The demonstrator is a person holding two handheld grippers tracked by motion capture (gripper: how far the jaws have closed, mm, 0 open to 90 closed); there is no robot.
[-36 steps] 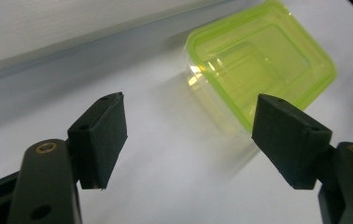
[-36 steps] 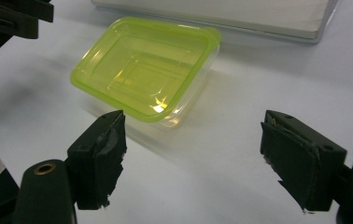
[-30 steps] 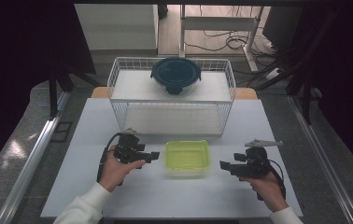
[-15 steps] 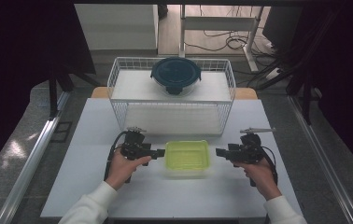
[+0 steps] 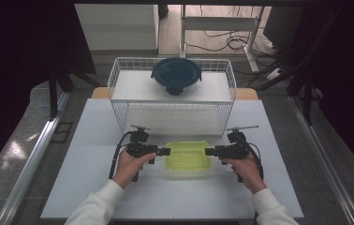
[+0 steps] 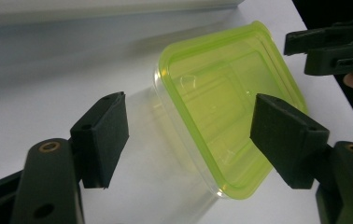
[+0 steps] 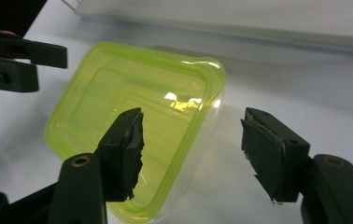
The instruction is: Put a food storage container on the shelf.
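A clear square container with a yellow-green lid [image 5: 188, 157] sits on the white table [image 5: 95, 187] in front of me. My left gripper [image 5: 165, 151] points at its left edge, jaws open. In the left gripper view [image 6: 191, 135] the container's [image 6: 221, 93] near corner lies between the pads [image 6: 102, 135] without touching them. My right gripper [image 5: 208, 151] faces the right edge. Its jaws have just been closing, and in the right gripper view [image 7: 193, 144] they stand apart astride the lid's [image 7: 132, 98] corner, with no pad pressing on it.
A white wire basket [image 5: 173, 115] stands behind the container. On top of it rests a round glass dish with a dark blue lid [image 5: 176, 75]. Bare table lies to both sides of my hands. Dark curtains flank the table.
Both hands have moved inward and slightly down toward the green-lidded container. The right gripper travelled farther and its jaws now stand narrower.
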